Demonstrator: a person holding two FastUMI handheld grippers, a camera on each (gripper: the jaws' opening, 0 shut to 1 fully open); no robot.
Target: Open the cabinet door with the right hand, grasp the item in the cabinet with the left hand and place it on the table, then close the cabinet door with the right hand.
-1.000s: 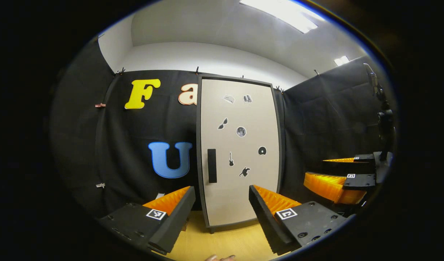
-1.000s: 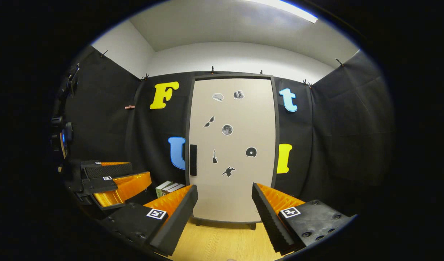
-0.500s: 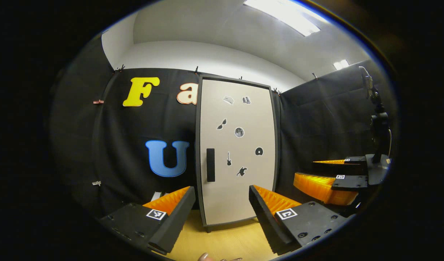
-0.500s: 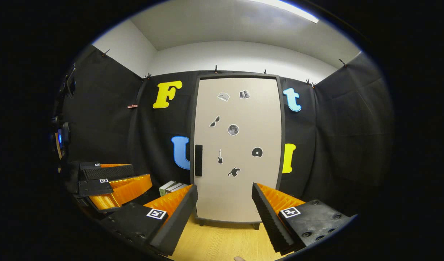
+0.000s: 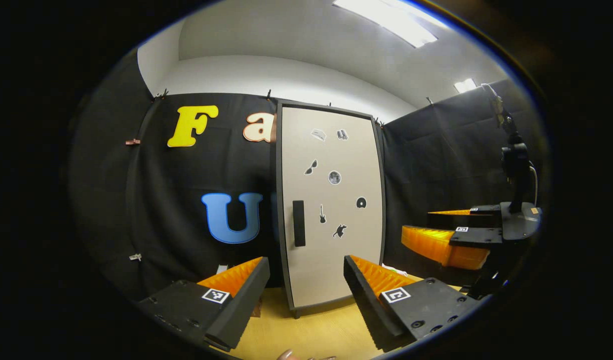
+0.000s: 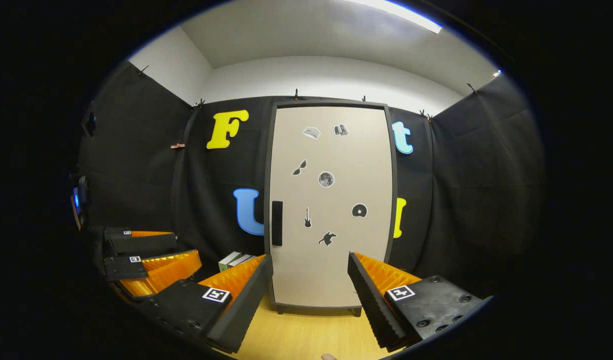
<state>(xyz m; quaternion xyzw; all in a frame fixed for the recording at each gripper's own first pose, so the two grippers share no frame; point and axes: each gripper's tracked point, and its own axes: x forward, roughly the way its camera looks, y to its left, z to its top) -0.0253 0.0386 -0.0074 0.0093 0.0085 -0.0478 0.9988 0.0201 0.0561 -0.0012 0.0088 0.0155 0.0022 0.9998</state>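
Cabinet door (image 6: pixel 331 205) is shut rn, standing upright on the wooden worktop (image 6: pixel 306 335) w/ the dark handle (image 6: pixel 277 223) near its left edge and little stickers on the front. Can't see the item inside bc the door covers it. Right gripper (image 6: pixel 310 295) is spread wide w/ nothing in it, aimed straight at the door but apart from it. Left gripper (image 5: pixel 306 292) also wide open and empty, facing the door (image 5: pixel 331 205) from a bit to the left. Some books (image 6: pixel 235 260) sit left of the cabinet.
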